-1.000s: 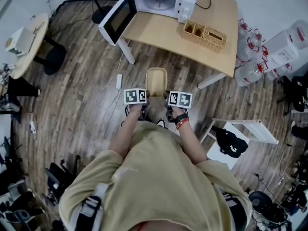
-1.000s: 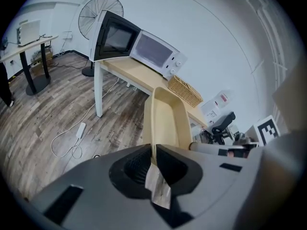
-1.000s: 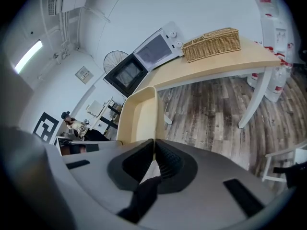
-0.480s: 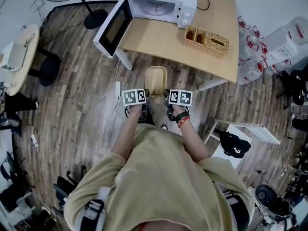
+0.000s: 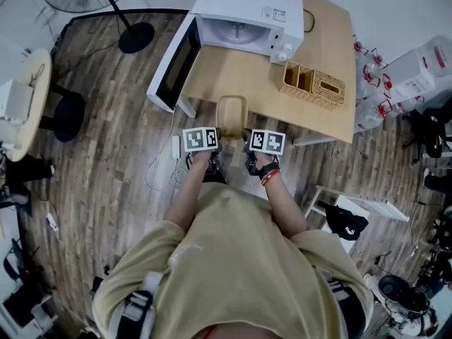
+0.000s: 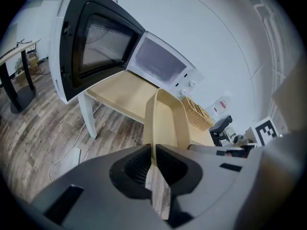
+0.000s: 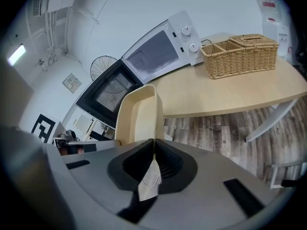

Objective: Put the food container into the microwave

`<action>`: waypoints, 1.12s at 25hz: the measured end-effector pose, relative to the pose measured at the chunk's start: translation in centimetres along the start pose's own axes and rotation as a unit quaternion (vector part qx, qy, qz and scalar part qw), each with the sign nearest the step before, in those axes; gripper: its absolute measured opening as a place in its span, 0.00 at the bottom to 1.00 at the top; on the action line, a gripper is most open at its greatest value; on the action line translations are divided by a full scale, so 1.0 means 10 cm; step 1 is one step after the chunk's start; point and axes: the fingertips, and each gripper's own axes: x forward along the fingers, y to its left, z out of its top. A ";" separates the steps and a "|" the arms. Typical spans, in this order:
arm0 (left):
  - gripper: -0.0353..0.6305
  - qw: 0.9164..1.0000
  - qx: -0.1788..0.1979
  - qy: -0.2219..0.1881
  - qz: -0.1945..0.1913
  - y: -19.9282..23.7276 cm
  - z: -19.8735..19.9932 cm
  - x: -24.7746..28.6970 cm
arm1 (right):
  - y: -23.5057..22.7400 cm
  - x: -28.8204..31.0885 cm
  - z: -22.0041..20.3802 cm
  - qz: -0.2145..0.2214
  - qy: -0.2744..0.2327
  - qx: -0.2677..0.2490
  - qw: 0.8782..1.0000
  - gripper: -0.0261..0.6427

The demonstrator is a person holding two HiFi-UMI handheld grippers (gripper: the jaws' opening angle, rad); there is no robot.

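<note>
Cream plastic, the food container hangs between both grippers. The left gripper pinches its left wall, jaws nearly closed; the right gripper nips the right wall likewise. The container juts forward over the table edge, near the open microwave.
</note>
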 end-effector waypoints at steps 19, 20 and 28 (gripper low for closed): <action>0.12 0.998 0.054 0.019 -0.038 0.26 1.24 0.25 | 0.23 0.58 0.97 -0.026 -0.064 0.059 0.996 0.09; 0.12 0.998 0.055 0.020 -0.039 0.27 1.30 0.29 | 0.22 0.61 1.04 -0.026 -0.066 0.057 0.996 0.09; 0.12 0.998 0.060 0.015 -0.033 0.28 1.80 0.57 | 0.14 0.86 1.55 -0.021 -0.068 0.048 0.996 0.09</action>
